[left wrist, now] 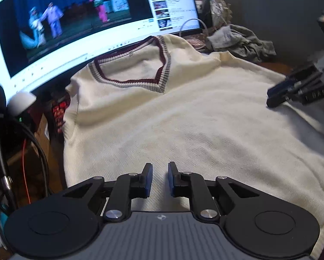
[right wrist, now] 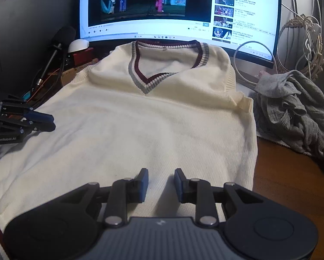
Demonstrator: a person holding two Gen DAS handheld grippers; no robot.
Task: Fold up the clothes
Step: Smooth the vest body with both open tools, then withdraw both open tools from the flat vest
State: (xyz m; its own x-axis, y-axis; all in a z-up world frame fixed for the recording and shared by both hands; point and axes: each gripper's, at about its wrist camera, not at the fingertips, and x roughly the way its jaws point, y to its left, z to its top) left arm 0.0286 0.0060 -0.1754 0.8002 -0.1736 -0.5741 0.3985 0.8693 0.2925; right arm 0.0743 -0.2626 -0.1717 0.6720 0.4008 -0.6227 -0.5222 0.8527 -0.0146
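A cream knitted V-neck vest (left wrist: pixel 183 119) (right wrist: pixel 140 125) with a maroon and grey striped collar (right wrist: pixel 149 82) lies spread flat on the desk, its collar toward the monitor. My left gripper (left wrist: pixel 160 178) hovers over the vest's lower left part. Its jaws are open with a narrow gap and nothing between them. My right gripper (right wrist: pixel 161 179) is over the lower right part, also open and empty. Each gripper shows in the other's view: the right one (left wrist: pixel 276 97) low over the vest's right side, the left one (right wrist: pixel 50 122) over its left side.
A lit curved monitor (right wrist: pixel 162 10) stands right behind the collar. A crumpled grey garment (right wrist: pixel 291 108) lies right of the vest, with white cables (right wrist: pixel 307 39) behind it. A microphone (right wrist: pixel 62 36) and cords sit on the left. Bare wooden desk (right wrist: pixel 291 195) shows at the right.
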